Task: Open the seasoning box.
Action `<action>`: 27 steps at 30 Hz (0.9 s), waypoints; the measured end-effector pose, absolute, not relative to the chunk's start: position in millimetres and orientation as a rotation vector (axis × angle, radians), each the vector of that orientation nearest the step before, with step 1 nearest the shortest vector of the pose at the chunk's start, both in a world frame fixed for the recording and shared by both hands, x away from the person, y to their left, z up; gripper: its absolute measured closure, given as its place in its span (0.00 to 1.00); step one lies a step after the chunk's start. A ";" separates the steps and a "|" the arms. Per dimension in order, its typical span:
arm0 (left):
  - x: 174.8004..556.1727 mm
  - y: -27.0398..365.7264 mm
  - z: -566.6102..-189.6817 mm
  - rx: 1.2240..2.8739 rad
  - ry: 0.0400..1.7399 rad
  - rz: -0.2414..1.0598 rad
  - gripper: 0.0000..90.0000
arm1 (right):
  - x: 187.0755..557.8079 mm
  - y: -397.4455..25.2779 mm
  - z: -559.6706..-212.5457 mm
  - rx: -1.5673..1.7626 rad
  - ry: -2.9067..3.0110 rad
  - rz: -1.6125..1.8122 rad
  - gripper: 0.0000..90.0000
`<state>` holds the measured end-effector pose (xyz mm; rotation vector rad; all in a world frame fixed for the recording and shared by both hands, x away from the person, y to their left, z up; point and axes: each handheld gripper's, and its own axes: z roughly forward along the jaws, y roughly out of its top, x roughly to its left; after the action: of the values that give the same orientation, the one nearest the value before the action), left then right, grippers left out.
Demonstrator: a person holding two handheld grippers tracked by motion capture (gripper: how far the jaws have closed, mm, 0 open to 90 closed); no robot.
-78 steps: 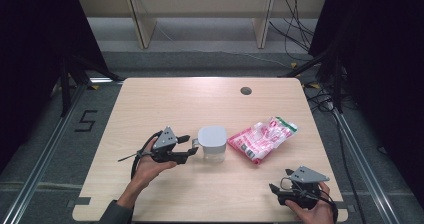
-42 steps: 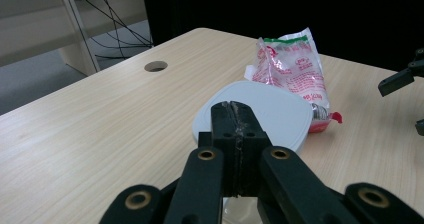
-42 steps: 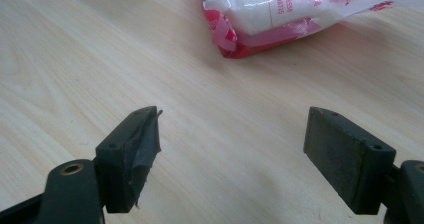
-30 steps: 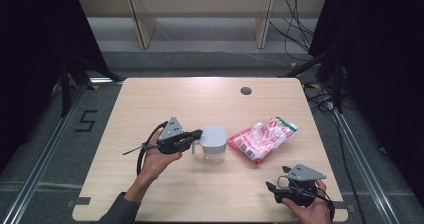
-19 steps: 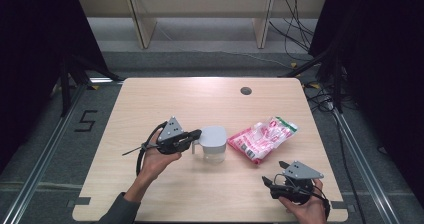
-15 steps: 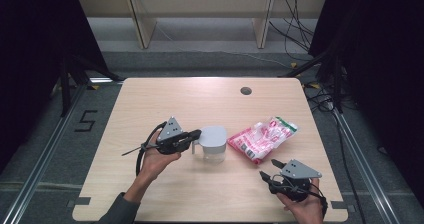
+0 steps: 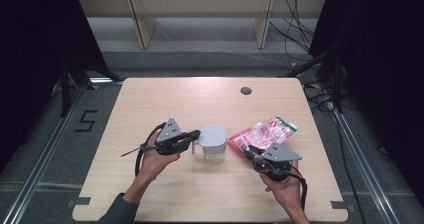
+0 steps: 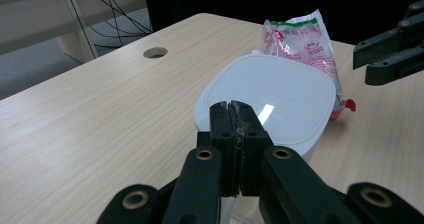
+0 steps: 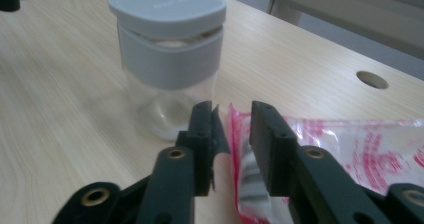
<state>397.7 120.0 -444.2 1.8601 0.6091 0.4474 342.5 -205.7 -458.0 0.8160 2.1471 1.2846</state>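
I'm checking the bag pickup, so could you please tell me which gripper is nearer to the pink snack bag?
Right. The right gripper has its open jaws at the near corner of the pink snack bag; the left gripper sits beyond the lidded jar, shut at its lid edge.

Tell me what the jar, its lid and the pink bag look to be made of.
Jar: clear glass or hard plastic; the table shows through it. Lid: matte light grey plastic, showing a soft glare patch. Pink bag: thin glossy plastic film, crinkled, printed red and green, partly see-through.
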 end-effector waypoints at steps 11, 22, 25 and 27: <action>396.7 121.1 -445.9 1.847 0.634 0.453 0.98 | 361.8 -180.7 -451.6 0.756 2.184 1.324 1.00; 395.3 120.4 -444.5 1.860 0.623 0.456 0.98 | 378.1 -166.1 -450.4 0.750 2.217 1.329 1.00; 396.2 121.9 -444.2 1.868 0.611 0.467 0.98 | 378.1 -164.3 -448.0 0.747 2.219 1.323 1.00; 396.4 122.1 -444.3 1.868 0.611 0.467 0.98 | 379.3 -162.1 -447.2 0.732 2.208 1.322 1.00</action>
<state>396.4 122.1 -444.3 1.8676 0.6112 0.4669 379.3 -162.1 -447.2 0.7317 2.2077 1.3221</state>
